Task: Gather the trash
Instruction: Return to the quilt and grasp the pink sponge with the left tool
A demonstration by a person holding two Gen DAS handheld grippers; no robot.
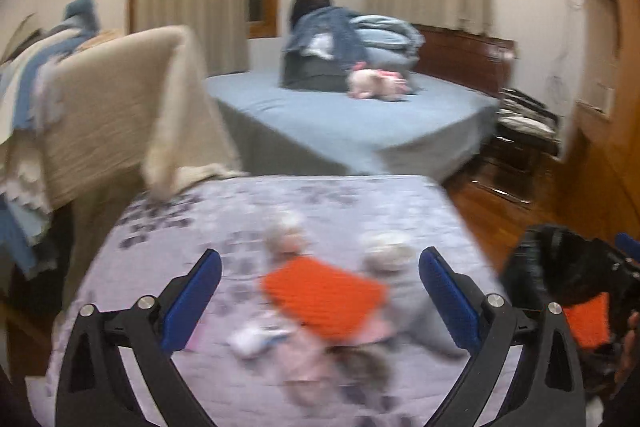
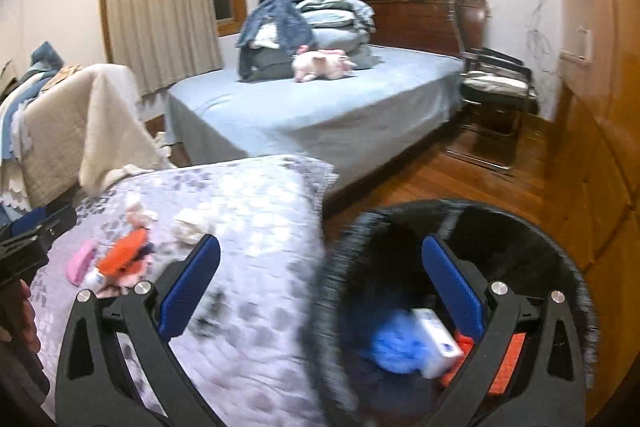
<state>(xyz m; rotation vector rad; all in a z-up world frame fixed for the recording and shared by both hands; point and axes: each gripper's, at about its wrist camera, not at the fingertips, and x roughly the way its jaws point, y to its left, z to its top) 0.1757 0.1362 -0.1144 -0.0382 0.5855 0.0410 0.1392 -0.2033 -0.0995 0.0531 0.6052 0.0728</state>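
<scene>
bedroom, wood floor, curtained windows on the far wall; blue-sheeted bed (image 2: 320,107) at mid-distance, near bed under a lilac floral quilt (image 1: 360,195).

item, left: beige blanket (image 1: 120,107) draped over a stand beside the quilt.

item, left gripper (image 1: 320,291): angled down over the quilt, jaws spread wide, nothing between the pads.

item, trash on quilt: orange wrapper (image 1: 324,291) lying flat between the open jaws, two crumpled white tissues (image 1: 384,251) just beyond it, a small white-and-blue packet (image 1: 256,339) near it; all blurred, details uncertain.

item, right gripper (image 2: 320,291): tilted down at the quilt's right edge, jaws wide, gripping nothing.

item, right: black trash bin (image 2: 552,251) on the floor beside the bed, already holding a blue crumpled piece (image 2: 396,347), a white carton (image 2: 436,343) and orange scraps.

handling note: the next pick is probably the orange wrapper; a flat, thin piece likely needs the pads lowered to the quilt and closed on one raised edge, without pinching the fabric.
</scene>
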